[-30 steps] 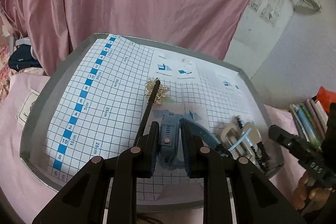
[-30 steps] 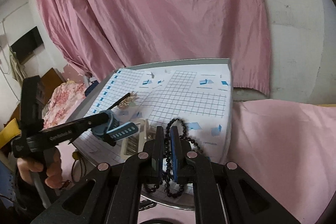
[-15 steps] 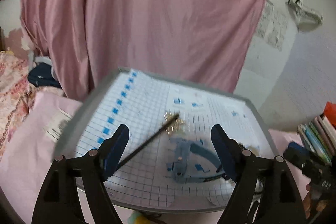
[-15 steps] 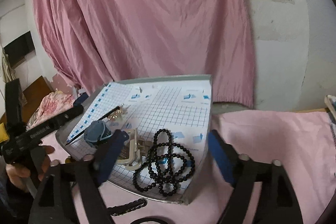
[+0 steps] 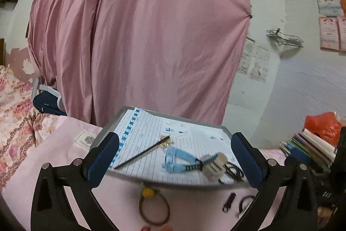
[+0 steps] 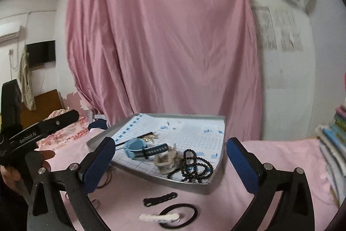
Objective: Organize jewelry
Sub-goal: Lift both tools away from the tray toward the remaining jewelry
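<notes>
Left claw [image 5: 173,157] is hanging wide open with nothing in it, right claw [image 6: 170,160] is gaping empty too. Both are sitting low in the frame, pointing at the tray [image 6: 214,120] mid-picture. In it, the blue watch [image 6: 136,147] is lying center-left, touching the cream clip [image 6: 166,162], with the black beads [image 6: 195,166] at the lower right corner. A hairpin [image 5: 142,153] is resting toward the left. Hair ties [image 6: 179,212] are lying on the pink sheet [image 6: 281,153] below the tray.

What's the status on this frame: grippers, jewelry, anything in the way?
Both hand-held grippers open and empty, left, right. Blue watch, black bead strand lying in tray. Hair ties loose on pink cloth before it.
</notes>
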### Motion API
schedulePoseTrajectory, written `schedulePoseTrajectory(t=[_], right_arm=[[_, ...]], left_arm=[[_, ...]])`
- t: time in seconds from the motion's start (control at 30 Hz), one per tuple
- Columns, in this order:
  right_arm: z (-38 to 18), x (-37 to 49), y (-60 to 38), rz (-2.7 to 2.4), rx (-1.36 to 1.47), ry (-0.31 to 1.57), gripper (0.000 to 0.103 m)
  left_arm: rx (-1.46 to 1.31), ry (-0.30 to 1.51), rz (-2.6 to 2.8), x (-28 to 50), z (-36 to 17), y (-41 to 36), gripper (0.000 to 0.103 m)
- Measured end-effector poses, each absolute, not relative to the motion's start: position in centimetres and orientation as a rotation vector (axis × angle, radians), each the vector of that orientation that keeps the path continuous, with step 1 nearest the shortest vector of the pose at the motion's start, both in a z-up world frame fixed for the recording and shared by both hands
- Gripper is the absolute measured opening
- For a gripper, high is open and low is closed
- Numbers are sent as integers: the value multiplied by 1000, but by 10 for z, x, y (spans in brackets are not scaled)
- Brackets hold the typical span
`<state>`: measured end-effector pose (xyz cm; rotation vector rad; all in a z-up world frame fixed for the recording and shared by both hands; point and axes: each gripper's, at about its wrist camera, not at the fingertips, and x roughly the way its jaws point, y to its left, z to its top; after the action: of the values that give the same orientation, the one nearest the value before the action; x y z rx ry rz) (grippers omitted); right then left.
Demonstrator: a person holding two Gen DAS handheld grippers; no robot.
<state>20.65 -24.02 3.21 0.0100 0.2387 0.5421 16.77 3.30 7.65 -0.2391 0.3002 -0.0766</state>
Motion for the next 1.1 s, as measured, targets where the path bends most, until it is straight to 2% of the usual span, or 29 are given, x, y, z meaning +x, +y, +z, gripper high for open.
schedulePoseTrajectory(t=[0.23, 0.57, 1.1], right_arm=[[25, 164, -240, 555, -3, 231, 103], [0, 113, -241, 514, -54, 261, 103], [-49, 101, -245, 500, -56, 400, 103]], left_arm=[[-190, 272, -47, 113, 69, 29, 101], [-193, 334, -63, 52, 37, 33, 101], [-122, 455, -13, 38, 1, 19, 101]])
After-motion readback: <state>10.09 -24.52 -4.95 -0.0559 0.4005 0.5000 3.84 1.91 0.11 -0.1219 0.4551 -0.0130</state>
